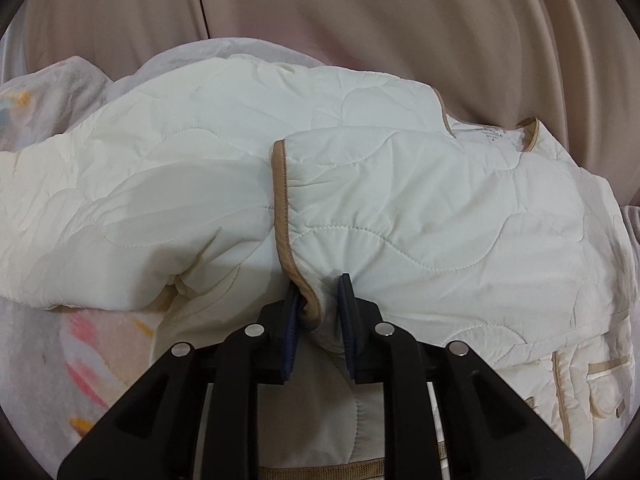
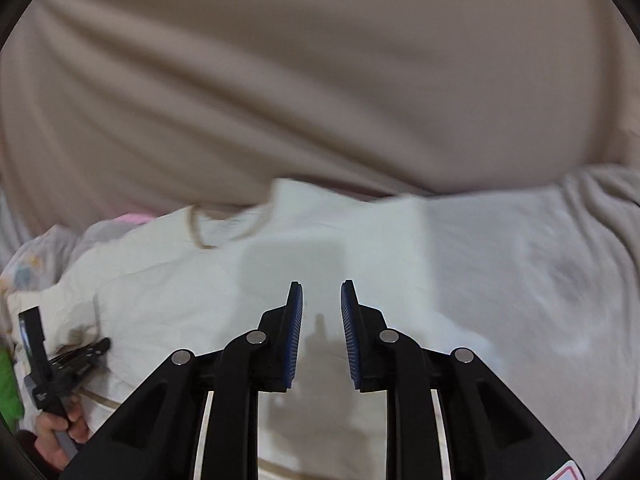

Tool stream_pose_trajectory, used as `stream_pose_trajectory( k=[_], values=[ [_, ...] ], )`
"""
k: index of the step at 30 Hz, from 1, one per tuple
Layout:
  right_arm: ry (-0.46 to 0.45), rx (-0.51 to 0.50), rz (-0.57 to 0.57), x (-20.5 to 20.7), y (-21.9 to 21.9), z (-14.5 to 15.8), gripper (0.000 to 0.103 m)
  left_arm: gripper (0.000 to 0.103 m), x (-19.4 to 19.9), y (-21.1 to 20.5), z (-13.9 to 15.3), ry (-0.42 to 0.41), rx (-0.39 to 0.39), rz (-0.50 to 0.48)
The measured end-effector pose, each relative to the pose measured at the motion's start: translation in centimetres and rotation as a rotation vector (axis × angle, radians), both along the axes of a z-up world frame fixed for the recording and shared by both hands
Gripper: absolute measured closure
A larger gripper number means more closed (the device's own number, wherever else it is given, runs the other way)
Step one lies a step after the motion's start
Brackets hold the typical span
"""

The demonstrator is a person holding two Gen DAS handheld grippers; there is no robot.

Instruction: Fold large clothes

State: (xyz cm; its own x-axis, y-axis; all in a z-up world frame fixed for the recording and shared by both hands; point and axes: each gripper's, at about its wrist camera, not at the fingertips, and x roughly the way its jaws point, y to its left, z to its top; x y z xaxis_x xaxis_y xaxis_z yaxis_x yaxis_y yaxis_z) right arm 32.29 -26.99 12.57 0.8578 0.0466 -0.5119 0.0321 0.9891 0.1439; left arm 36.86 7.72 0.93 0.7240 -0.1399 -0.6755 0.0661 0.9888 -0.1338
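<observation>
Quilted jacket (image 1: 400,208) in left gripper (image 1: 320,304)

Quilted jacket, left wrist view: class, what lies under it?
Under the quilted jacket a pale patterned blanket shows at the left. Whatever lies beneath the jacket's middle is covered.

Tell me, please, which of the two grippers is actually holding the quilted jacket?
The left gripper: its blue-padded fingers pinch the tan-trimmed edge of the quilted jacket. The right gripper is above the jacket with nothing between its fingers.
</observation>
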Motion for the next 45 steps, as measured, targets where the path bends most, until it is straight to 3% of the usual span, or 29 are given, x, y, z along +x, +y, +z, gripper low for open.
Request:
stream_pose_trajectory(
  k=[3, 6, 8, 11, 14, 17, 21, 24, 26, 28, 31, 34, 35, 36, 38, 43, 45],
  values=[
    [0.041, -0.023, 0.113, 5.1, 4.5, -1.4, 0.084, 0.085, 0.0, 0.2, 0.0, 0.001, -0.014, -0.002],
    [0.099, -0.042, 0.155, 9.3, 7.3, -3.5, 0.085, 0.084, 0.0, 0.1, 0.0, 0.004, -0.006, -0.003],
    [0.115, -0.080, 0.126, 10.6, 7.1, -4.5, 0.091, 0.084, 0.0, 0.0, -0.1, 0.004, -0.005, -0.003],
    [0.113, -0.098, 0.028, 11.4, 3.1, -5.3, 0.092, 0.082, 0.0, 0.1, -0.1, 0.005, -0.011, -0.009],
    [0.111, -0.060, -0.103, 9.9, -3.6, -5.4, 0.099, 0.080, 0.1, -0.1, -0.1, 0.004, 0.001, -0.014],
    [0.089, -0.025, -0.170, 6.4, -7.3, -4.2, 0.097, 0.079, 0.0, -0.3, -0.1, 0.003, 0.017, -0.012],
    [0.072, -0.052, -0.079, 0.1, -6.9, -3.9, 0.090, 0.079, 0.0, -0.3, -0.1, 0.004, 0.020, -0.011],
    [0.158, -0.097, -0.033, -1.9, -5.9, -6.9, 0.093, 0.079, 0.0, -0.6, -0.1, 0.003, 0.034, -0.008],
    [0.216, -0.120, -0.049, -1.9, -6.4, -9.2, 0.095, 0.072, 0.0, -0.6, 0.0, 0.000, 0.037, -0.007],
    [0.216, -0.058, -0.059, -1.7, -7.0, -10.3, 0.096, 0.066, -0.3, 0.1, 0.3, -0.006, 0.013, 0.009],
    [0.211, -0.095, -0.086, -1.7, -6.4, -10.2, 0.096, 0.054, -2.0, 2.9, 1.4, -0.007, -0.091, 0.053],
    [0.208, -0.181, -0.131, -2.8, -4.9, -9.8, 0.092, 0.024, -4.7, 7.6, 3.2, -0.039, -0.171, 0.144],
    [0.203, -0.197, -0.135, -3.6, -4.3, -9.5, 0.083, 0.017, -5.7, 9.5, 3.8, -0.059, -0.191, 0.180],
    [0.194, -0.198, -0.120, -4.8, -3.6, -9.2, 0.069, 0.014, -6.8, 12.3, 4.5, -0.084, -0.210, 0.234],
    [0.175, -0.163, -0.053, -7.1, -2.2, -8.7, 0.058, 0.011, -8.0, 17.0, 5.1, -0.099, -0.216, 0.353],
    [0.224, -0.086, 0.086, -10.2, 1.4, -10.7, 0.057, 0.011, -8.1, 28.2, 4.2, -0.030, -0.220, 0.649],
    [0.220, -0.109, 0.089, -10.8, 2.8, -11.7, 0.053, 0.012, -7.7, 31.6, 3.2, 0.000, -0.219, 0.750]
  ],
)
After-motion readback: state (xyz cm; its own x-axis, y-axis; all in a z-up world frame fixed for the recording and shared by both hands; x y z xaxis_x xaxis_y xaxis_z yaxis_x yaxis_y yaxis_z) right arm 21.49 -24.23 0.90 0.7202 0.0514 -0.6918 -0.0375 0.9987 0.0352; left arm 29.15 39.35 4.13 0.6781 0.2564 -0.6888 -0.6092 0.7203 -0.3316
